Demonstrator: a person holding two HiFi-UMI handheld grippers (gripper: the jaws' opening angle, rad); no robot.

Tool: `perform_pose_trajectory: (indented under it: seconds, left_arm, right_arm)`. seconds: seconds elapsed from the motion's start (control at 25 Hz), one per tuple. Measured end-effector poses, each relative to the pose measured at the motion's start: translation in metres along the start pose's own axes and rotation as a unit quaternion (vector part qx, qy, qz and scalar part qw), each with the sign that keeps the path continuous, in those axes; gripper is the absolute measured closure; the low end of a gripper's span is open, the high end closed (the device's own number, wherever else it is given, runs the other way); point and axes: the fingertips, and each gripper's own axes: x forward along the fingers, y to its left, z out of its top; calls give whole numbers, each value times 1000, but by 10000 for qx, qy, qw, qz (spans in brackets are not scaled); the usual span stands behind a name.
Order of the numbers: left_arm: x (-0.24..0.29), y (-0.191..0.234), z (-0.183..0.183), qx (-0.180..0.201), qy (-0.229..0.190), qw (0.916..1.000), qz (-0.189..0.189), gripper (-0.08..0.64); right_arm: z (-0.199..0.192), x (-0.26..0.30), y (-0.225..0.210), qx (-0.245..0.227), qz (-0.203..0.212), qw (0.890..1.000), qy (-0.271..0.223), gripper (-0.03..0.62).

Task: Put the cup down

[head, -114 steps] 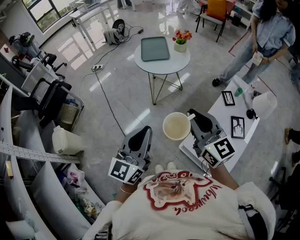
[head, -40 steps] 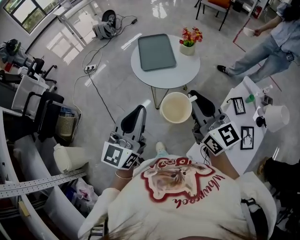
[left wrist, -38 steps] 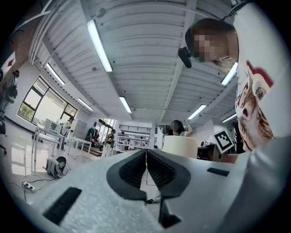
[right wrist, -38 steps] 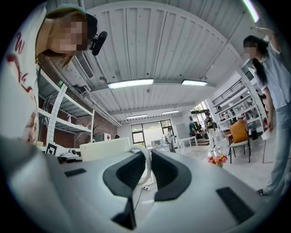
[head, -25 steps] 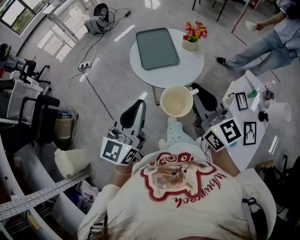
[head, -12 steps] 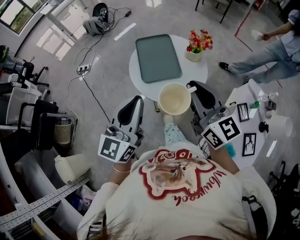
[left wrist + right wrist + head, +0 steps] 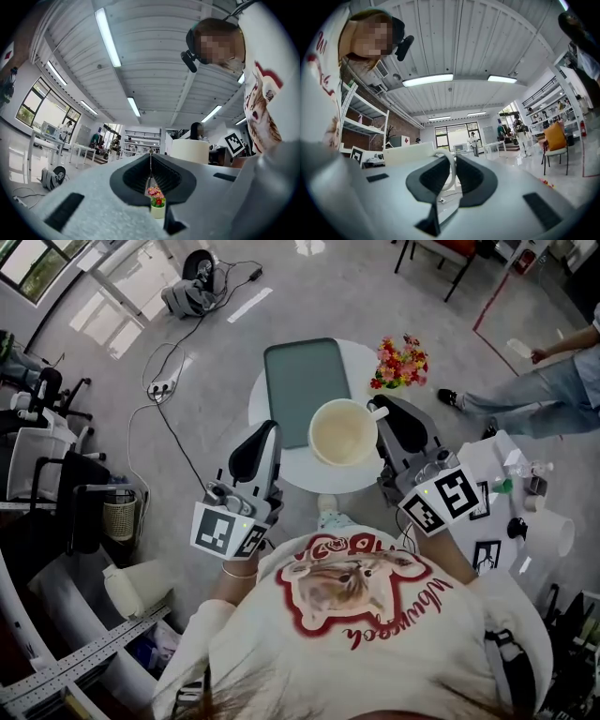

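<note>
A cream cup (image 7: 343,432) hangs upright over the near part of the round white table (image 7: 366,474), just right of the grey tray (image 7: 302,390). My right gripper (image 7: 382,416) is shut on the cup's handle (image 7: 449,171); in the right gripper view the cup's body (image 7: 410,152) shows to the left of the jaws. To the tray's left my left gripper (image 7: 262,435) is shut with nothing in it. In the left gripper view the cup (image 7: 190,151) appears to the right of the left gripper (image 7: 150,157).
A pot of flowers (image 7: 398,362) stands at the round table's right side, also as flower pot (image 7: 158,206). A white side table (image 7: 502,465) with framed pictures is at the right. A person (image 7: 553,390) stands beyond it. A cable (image 7: 178,418) crosses the floor at left.
The round table has come closer as I walked up to it. The cup, once over bare floor, now hangs over the table's near part beside the tray. Both grippers hold as before.
</note>
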Motion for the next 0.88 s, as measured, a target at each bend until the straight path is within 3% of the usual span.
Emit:
perform_pose_trajectory:
  seconds: [0.32, 0.88]
  left_arm:
    - [34, 29, -13, -62, 72, 9998, 166, 545]
    - [50, 76, -24, -267, 286, 9991, 150, 545]
  right_arm:
    - [-13, 35, -35, 177, 46, 9997, 155, 537]
    - [-49, 73, -58, 429, -326, 9981, 307, 537]
